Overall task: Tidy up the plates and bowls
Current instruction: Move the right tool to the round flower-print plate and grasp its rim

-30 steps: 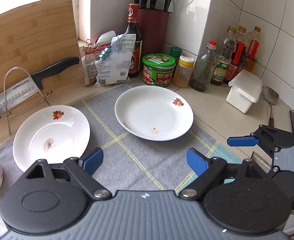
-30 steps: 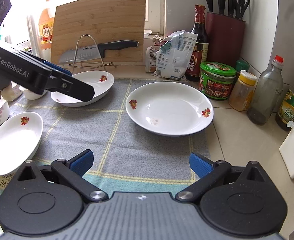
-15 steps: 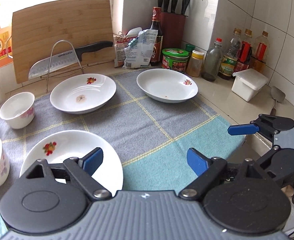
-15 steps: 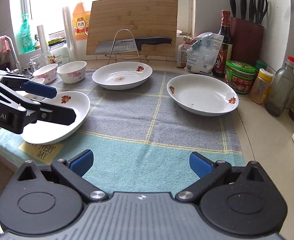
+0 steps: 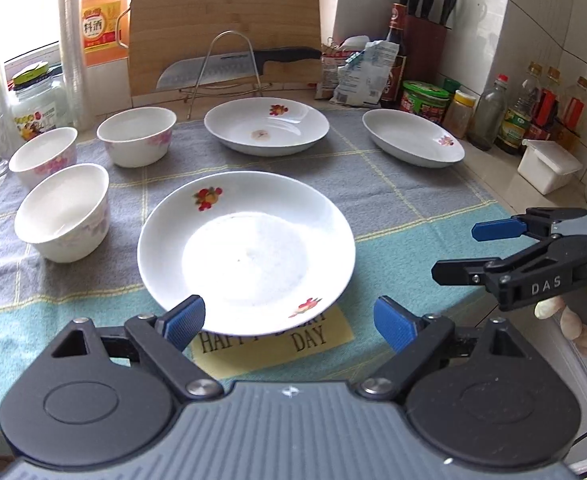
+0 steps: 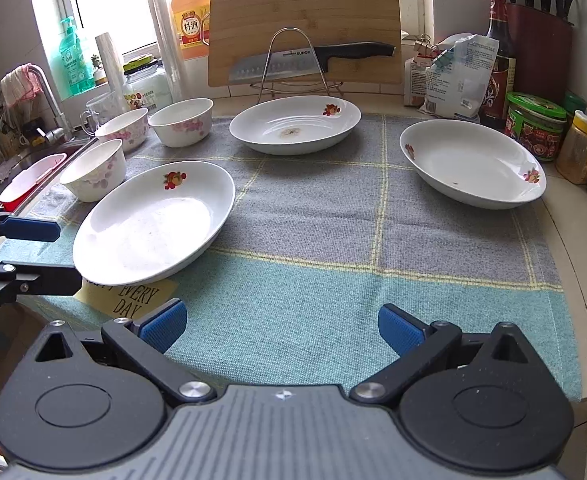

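Three plates on the cloth-covered surface [image 5: 393, 184], nearest plate [image 5: 245, 252] just ahead of the left gripper [image 5: 289, 322], its near rim between the spread fingers [image 5: 183, 320], untouched, right gripper [image 6: 281, 326] fingers also spread over bare cloth, three bowls [image 5: 63, 212] at left

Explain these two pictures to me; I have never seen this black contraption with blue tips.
A person holds a hand-held clamp in each hand; each clamp carries a camera looking out along its jaws. One picture comes from the left gripper, the other from the right gripper. Both stand open and hold nothing. On the checked cloth lie three white plates: the near plate, the middle plate and the right plate. Three bowls sit at the left. Behind stand a cutting board and a knife on a rack.
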